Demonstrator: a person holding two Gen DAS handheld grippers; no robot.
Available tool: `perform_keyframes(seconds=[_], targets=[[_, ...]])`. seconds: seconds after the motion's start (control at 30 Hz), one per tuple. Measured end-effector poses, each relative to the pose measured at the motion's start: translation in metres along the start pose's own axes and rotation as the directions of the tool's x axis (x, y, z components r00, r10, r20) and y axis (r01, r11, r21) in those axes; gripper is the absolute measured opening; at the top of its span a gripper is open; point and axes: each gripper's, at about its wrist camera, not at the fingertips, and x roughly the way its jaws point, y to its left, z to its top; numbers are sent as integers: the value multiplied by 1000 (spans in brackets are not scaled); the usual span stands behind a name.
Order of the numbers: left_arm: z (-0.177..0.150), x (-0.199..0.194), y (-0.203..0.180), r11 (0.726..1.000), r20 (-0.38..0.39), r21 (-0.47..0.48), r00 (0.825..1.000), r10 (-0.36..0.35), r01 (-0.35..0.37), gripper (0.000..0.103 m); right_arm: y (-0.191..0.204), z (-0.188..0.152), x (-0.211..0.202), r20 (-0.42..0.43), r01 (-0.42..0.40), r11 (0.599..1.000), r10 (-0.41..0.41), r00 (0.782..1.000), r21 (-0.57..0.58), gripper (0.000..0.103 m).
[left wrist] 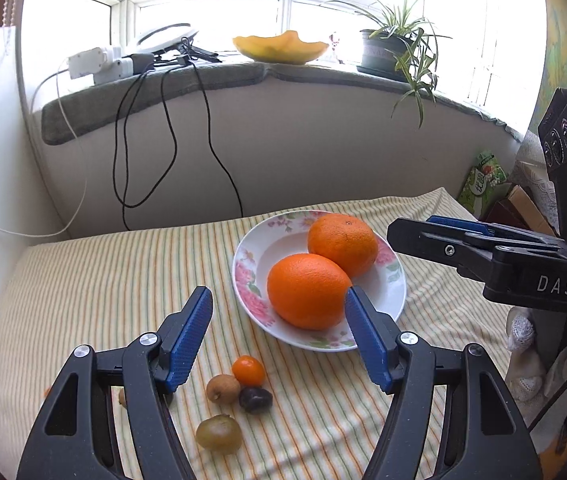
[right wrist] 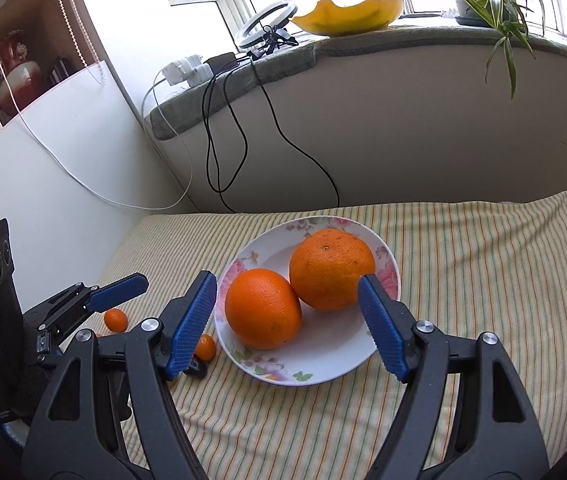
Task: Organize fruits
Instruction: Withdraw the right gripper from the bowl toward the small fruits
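While two large oranges already sit touching each other in the flowered plate (left wrist: 243, 276), the small fruits are still loose on the striped cloth. The near orange (left wrist: 306, 290) lies at about seven o'clock from the far orange (left wrist: 342, 244). Just off the plate's rim, at about seven o'clock from it, a tiny orange fruit (left wrist: 248, 370), a tan round fruit (left wrist: 222, 388), a dark fruit (left wrist: 255, 399) and a greenish fruit (left wrist: 218, 433) form a close cluster. From the right wrist view another small orange fruit (right wrist: 115, 319) lies farther out, at about nine o'clock from the plate.

Both tools are empty. The left gripper (left wrist: 279, 312) hangs above the cluster with its jaws released and nothing between them. The right gripper (right wrist: 287, 312) hovers over the plate, jaws likewise spread wide and clear of the oranges.

Judging by this, the big fruit is sorted and the small pieces come next. That calls for lowering the left jaws over one small fruit, closing gently so it does not roll or squash.
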Motion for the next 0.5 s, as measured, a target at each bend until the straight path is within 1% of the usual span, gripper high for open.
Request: perform_keyframes(seconds=[0.07, 0.1, 0.17, 0.3, 0.37, 0.43, 0.5], targets=[[-8, -8, 7, 1000, 6, -15, 1000, 3, -3, 68, 10, -6, -6, 23, 2, 1000, -2, 1000, -23, 85], [-12, -13, 11, 1000, 9, -23, 1000, 7, -7, 68, 16, -9, -9, 34, 1, 1000, 0, 999, -31, 86], [-22, -20, 19, 999, 11, -42, 1000, 18, -17, 68, 23, -17, -13, 38, -4, 999, 5, 999, -41, 86], [-46, -35, 42, 994, 8, -99, 999, 39, -38, 68, 37, -31, -15, 15, -18, 998, 19, 1000, -55, 86], [-59, -41, 56, 989, 5, -132, 998, 63, -62, 68, 45, -38, -17, 27, -16, 997, 18, 999, -69, 86], [-72, -46, 70, 983, -7, -168, 997, 72, -72, 68, 54, -46, -19, 39, -10, 996, 13, 999, -89, 86], [-85, -50, 81, 977, -24, -188, 995, 95, -98, 64, 61, -54, -18, 33, -23, 994, 27, 999, -103, 86]])
